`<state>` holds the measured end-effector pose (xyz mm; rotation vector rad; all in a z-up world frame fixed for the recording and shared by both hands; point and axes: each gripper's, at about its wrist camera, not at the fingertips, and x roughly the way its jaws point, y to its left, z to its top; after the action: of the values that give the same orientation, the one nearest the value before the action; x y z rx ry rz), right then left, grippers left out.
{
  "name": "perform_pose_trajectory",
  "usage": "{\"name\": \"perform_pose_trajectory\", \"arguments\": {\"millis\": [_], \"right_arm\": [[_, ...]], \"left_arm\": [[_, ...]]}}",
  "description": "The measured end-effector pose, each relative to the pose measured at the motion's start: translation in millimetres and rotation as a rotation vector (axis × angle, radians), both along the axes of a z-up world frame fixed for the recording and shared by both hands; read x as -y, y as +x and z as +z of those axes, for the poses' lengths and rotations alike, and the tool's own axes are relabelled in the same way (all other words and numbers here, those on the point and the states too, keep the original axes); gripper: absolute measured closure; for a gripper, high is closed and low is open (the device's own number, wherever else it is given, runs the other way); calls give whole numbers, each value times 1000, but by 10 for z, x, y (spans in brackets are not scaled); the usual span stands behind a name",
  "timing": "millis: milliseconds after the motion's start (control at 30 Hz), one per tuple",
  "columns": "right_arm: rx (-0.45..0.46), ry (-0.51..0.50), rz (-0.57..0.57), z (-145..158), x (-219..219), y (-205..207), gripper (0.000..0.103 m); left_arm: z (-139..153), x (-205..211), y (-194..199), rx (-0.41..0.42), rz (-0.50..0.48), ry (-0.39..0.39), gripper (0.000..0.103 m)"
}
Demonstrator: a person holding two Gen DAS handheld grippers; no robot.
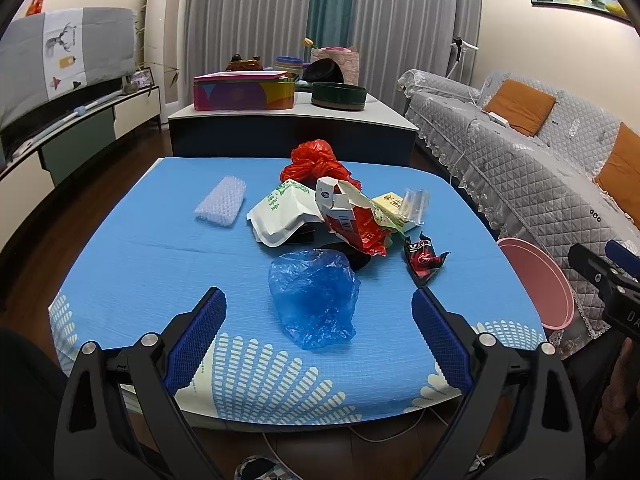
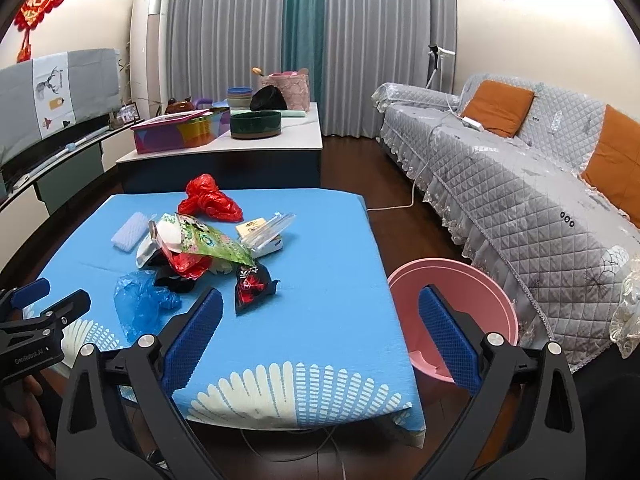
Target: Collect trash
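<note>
Left hand-held gripper held open, empty | right hand-held gripper open, empty | trash pile uncollected on surface | pink bin seemingly unfilled

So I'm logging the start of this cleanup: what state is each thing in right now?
Left gripper: open, empty.
Right gripper: open, empty.
Blue plastic bag: crumpled, on the table.
Red plastic bag: bunched up, on the table.
Red and black wrapper: torn open, lying apart from the pile.
White foam net: lying flat, alone.
Pink basin: upright on the floor, no trash visible inside.
</note>
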<state>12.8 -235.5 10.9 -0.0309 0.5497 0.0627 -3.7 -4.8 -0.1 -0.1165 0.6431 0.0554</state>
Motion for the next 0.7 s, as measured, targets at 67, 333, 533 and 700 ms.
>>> {"name": "perform_pose_trajectory", "arguments": {"millis": [67,333,533,700], "right_arm": [[5,-2,-1,11,0,-8,7],[4,10,-2,6,17,-9,7],[-3,13,4,-4,14,2,7],[-4,19,5,-9,24,-2,7]], "left_arm": [[2,-3,-1,2,1,-1,12],[10,-10,0,2,1,-3,12],[16,3,1,-1,-1,0,12],[17,12,4,-2,0,-2,12]]}}
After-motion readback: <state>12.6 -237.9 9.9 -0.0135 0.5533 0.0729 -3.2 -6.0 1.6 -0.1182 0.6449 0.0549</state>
